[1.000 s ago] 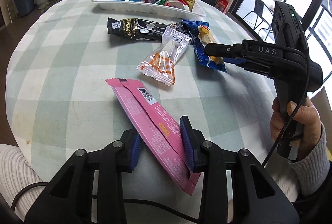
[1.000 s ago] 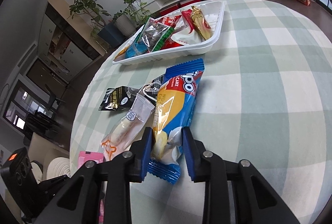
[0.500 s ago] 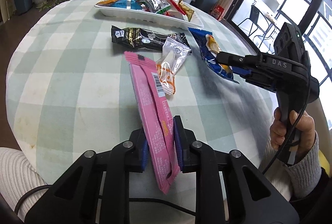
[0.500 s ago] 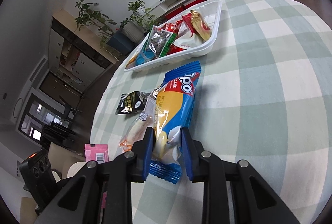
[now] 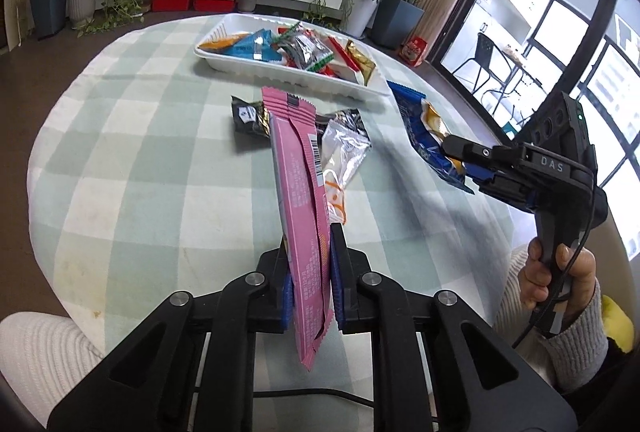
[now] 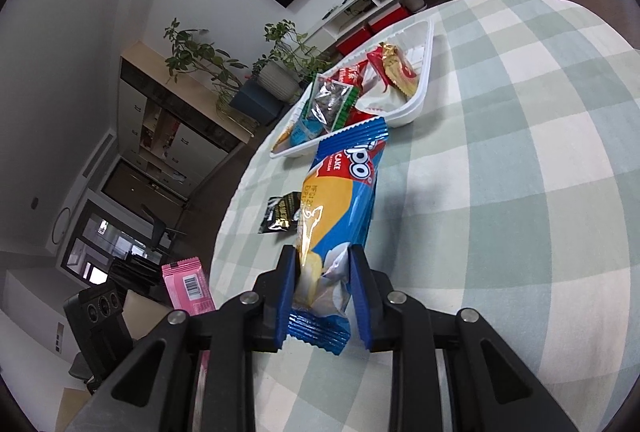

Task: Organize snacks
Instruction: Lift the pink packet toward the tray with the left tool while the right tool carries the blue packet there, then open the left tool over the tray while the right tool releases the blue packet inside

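1. The pink wrapper (image 5: 302,192) looked like matt plastic film.
2. The blue cake packet (image 6: 340,200) was glossy, crinkled foil.
3. The tabletop (image 5: 160,160) wore soft checked cloth.
4. The tray (image 5: 248,66) looked like smooth white plastic.

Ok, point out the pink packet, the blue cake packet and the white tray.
pink packet (image 5: 302,200), left wrist view, middle of its printed face.
blue cake packet (image 6: 340,200), right wrist view, its front.
white tray (image 5: 224,62), left wrist view, near wall.
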`<state>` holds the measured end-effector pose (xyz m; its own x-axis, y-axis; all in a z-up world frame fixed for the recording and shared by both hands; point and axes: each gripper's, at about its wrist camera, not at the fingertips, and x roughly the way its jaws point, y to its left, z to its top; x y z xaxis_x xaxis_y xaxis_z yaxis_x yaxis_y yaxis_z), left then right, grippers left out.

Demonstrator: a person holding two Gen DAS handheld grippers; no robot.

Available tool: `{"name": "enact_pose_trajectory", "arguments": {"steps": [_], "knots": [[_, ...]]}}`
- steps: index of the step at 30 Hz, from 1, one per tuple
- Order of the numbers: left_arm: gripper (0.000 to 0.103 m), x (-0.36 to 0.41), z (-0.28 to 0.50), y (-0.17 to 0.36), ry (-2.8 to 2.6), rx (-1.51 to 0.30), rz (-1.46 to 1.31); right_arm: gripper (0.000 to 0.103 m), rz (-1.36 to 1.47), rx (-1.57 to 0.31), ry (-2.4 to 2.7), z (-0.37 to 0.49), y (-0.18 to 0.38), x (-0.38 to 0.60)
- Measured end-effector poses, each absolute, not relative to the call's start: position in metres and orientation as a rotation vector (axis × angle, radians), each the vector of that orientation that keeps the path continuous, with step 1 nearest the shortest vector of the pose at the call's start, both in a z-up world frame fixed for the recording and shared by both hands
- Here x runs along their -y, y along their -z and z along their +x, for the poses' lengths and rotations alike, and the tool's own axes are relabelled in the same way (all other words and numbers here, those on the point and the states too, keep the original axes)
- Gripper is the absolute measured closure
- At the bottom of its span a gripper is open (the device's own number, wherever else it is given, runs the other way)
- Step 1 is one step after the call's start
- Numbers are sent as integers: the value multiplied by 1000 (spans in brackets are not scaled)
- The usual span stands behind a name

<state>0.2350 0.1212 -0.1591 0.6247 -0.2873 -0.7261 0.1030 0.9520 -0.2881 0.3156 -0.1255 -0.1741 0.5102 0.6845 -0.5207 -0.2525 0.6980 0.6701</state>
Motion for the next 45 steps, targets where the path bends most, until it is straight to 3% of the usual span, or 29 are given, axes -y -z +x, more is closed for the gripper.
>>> {"name": "enact_pose_trajectory", "arguments": {"steps": [17,32,45], "knots": [[90,-155,302,126,236,-816,-254,74,623,-821,-578,354,153,139],[90,-168,439,101,268,-823,-159,74,516,-835,-582,460,136,109],[90,-149,544,113,312,-888,-58,74,399,-852,-574,519,140,84]]}}
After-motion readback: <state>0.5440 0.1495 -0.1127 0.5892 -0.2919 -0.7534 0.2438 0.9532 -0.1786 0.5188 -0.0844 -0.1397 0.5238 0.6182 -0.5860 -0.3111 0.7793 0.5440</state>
